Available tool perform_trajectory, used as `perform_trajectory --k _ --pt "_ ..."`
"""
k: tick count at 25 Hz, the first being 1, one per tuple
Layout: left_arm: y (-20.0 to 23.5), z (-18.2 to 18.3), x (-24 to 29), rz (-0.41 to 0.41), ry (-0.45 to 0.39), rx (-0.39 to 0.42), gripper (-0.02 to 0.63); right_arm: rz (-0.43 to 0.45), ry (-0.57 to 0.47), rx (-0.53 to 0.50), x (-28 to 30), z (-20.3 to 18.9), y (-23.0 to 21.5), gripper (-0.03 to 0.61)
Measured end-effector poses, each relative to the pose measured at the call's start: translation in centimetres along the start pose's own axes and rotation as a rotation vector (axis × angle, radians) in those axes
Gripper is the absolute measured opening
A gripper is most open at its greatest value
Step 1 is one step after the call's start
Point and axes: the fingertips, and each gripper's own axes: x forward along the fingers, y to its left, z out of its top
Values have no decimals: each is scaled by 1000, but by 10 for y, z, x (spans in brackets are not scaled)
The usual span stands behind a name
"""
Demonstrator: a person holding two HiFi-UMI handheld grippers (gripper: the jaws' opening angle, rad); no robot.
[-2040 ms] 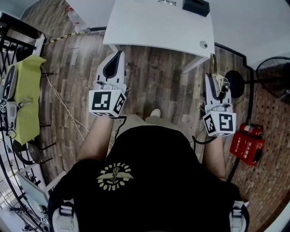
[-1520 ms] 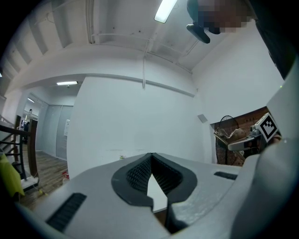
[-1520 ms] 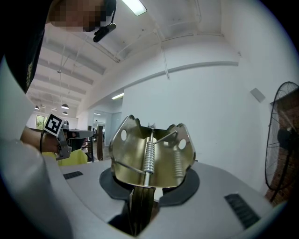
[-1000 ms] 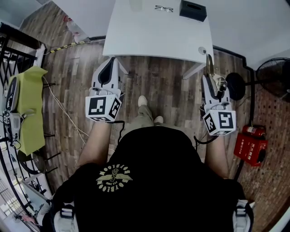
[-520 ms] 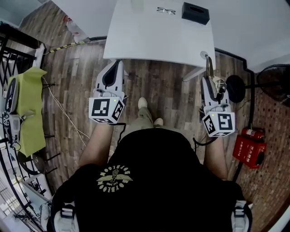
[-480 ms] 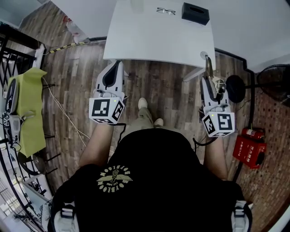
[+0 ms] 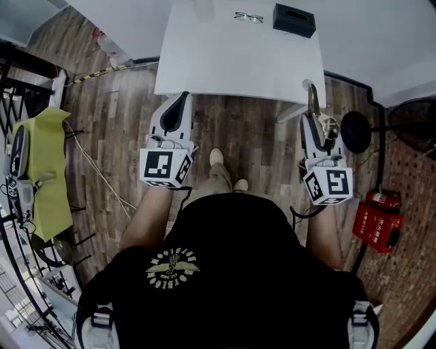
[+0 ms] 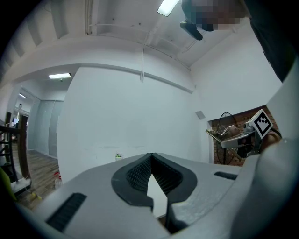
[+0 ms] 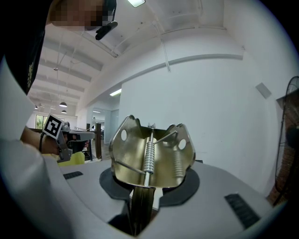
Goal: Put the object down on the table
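Placement is not yet done: right gripper (image 7: 314,117) is clamped on a brass spring clip (image 9: 150,156), held at the table (image 7: 238,61) front edge. Left gripper (image 7: 182,99) jaws are together, empty.

Bare office-like room, white table (image 7: 238,61), wood-plank floor (image 7: 238,133), standing fan (image 7: 412,126); red fire extinguishers (image 7: 373,221), ceiling strip lights (image 8: 60,75)

The bench (image 7: 231,61) runs off the top edge of the head view, which also cuts short a pale thing (image 7: 203,7) standing there. The fan (image 7: 415,121) is cropped at the right edge. The metal clip's (image 9: 152,156) lower end is hidden between the right claw's (image 9: 149,189) jaws.
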Motion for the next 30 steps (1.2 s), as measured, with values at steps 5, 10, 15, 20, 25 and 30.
perform_trajectory --k 5,10,15,20,25,30 --pt "8 -5 19 6 19 -12 6 9 20 10 16 -6 -3 103" --pt "15 -5 38 -2 24 -11 6 11 25 9 34 -4 -8 103" --pt "22 -7 59 -10 24 -11 6 1 23 6 52 -1 -19 103" --pt "28 -1 77 -18 19 -2 6 -8 16 3 65 7 -28 103" --pt "39 7 93 -30 11 -1 6 -28 13 -2 79 17 -34 103" --pt "49 9 113 -58 8 -4 6 -38 17 -5 96 22 -33 103"
